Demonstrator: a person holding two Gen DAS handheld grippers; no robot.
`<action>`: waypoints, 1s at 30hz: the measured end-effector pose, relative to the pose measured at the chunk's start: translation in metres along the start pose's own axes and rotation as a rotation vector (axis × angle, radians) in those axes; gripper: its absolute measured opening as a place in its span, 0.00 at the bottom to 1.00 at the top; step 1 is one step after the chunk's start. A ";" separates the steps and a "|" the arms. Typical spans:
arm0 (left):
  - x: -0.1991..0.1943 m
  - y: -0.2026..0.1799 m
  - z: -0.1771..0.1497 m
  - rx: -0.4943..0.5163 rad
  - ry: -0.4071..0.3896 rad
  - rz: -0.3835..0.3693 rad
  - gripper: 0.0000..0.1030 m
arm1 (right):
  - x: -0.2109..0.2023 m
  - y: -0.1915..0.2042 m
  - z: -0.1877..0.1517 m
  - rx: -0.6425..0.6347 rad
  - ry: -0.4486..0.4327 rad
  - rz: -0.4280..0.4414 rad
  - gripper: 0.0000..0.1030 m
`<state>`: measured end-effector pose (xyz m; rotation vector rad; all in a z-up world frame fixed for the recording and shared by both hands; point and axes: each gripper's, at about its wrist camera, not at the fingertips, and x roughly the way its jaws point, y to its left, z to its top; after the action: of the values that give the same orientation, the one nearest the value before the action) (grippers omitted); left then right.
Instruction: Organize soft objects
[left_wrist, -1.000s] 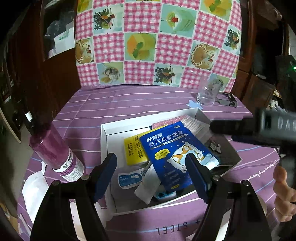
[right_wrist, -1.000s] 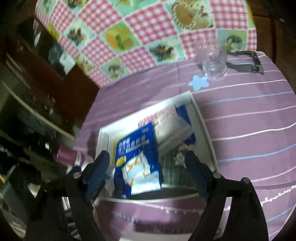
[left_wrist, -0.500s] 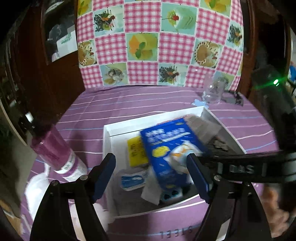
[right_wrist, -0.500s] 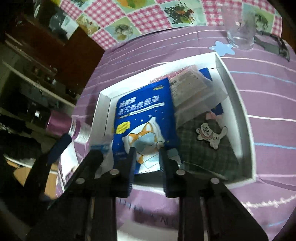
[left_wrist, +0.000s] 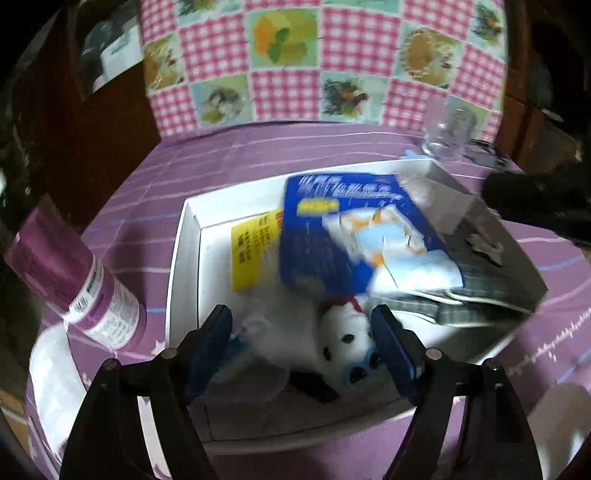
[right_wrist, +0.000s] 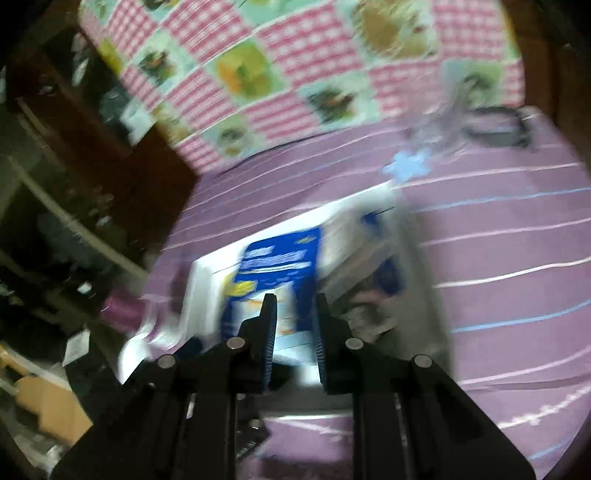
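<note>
A white box (left_wrist: 184, 258) on the purple cloth holds a blue eye-mask packet (left_wrist: 351, 236), a yellow packet (left_wrist: 255, 251), a plaid cloth (left_wrist: 487, 295) and a white plush toy (left_wrist: 347, 332). My left gripper (left_wrist: 303, 347) is open over the box's near end, with the plush toy between its fingers. My right gripper (right_wrist: 291, 325) has its jaws nearly together, a narrow gap showing, in front of the blue packet (right_wrist: 280, 266); the view is blurred and I cannot tell if it grips anything. The right gripper's dark body (left_wrist: 535, 203) shows at the right.
A purple bottle (left_wrist: 74, 280) lies left of the box beside white material (left_wrist: 48, 376). A clear glass (left_wrist: 447, 133) and a blue star coaster (right_wrist: 406, 168) sit behind the box. A checked pink cloth (left_wrist: 295, 55) hangs at the back. Dark wooden furniture stands on the left.
The blue packet has shifted and tilted up, exposing the white plush toy beneath it. My right gripper closed its jaws and has pulled back. My left gripper moved in closer over the box.
</note>
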<state>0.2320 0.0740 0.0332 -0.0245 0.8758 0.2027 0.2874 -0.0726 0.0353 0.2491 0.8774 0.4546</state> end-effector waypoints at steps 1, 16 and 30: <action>0.001 0.002 0.000 -0.015 0.003 0.012 0.73 | 0.005 -0.002 0.000 -0.002 0.009 -0.036 0.20; -0.020 -0.009 -0.002 0.027 -0.150 0.063 0.81 | 0.019 -0.012 -0.001 0.015 0.090 -0.055 0.23; -0.036 0.005 0.009 -0.035 -0.118 -0.016 0.82 | 0.006 0.013 -0.006 -0.105 0.181 -0.047 0.62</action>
<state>0.2160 0.0742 0.0670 -0.0516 0.7544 0.2026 0.2821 -0.0581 0.0323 0.0913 1.0307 0.4831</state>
